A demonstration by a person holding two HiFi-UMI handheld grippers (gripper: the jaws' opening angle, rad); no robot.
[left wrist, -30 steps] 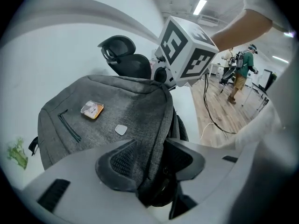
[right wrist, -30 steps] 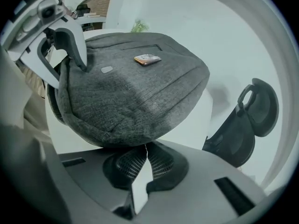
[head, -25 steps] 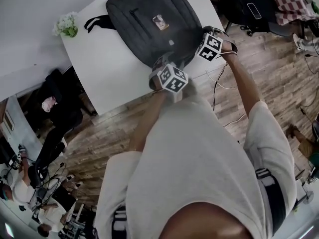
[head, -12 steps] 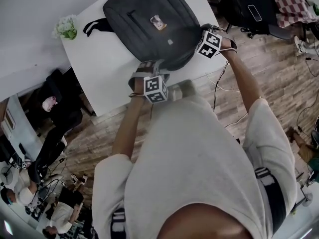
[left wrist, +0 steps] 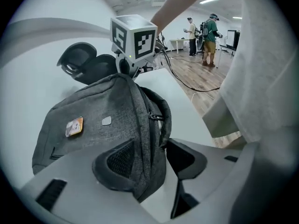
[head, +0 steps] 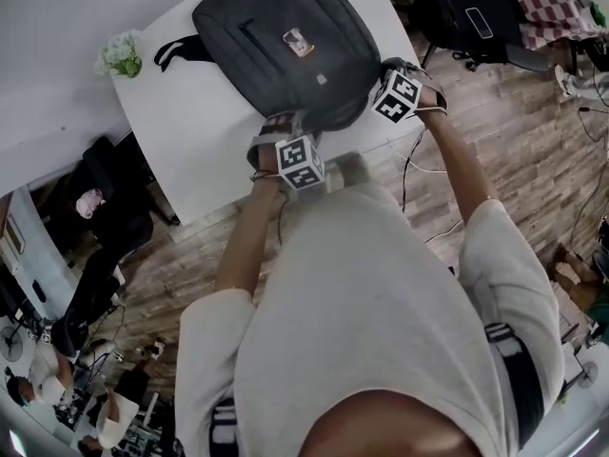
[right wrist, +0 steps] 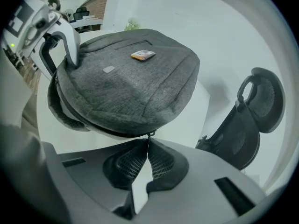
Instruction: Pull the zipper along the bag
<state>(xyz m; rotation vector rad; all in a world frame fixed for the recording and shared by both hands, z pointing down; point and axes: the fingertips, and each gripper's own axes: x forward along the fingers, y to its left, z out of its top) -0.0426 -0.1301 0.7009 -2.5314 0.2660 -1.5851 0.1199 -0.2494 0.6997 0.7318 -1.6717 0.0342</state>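
Observation:
A dark grey fabric bag (head: 285,46) lies flat on the white table (head: 190,141), with a small orange badge on its top. My right gripper (head: 383,72) is at the bag's near right edge. In the right gripper view it (right wrist: 147,146) is shut on the small metal zipper pull (right wrist: 149,135). My left gripper (head: 279,127) straddles the bag's near left corner (left wrist: 140,171). Its jaws (left wrist: 152,146) have just been closing, with the folded edge and a strap between them. One pad lies against the fabric, while white table shows beside the other.
A small plant (head: 122,53) stands at the table's far left corner, next to the bag's black strap (head: 176,48). A black office chair (right wrist: 252,120) stands beside the table. Cables (head: 419,160) trail over the wood floor, and people (left wrist: 210,36) stand far off.
My left gripper has moved left along the bag's near edge, away from the right gripper, and has rolled. The bag has shifted slightly up and left. The right gripper has kept its hold.

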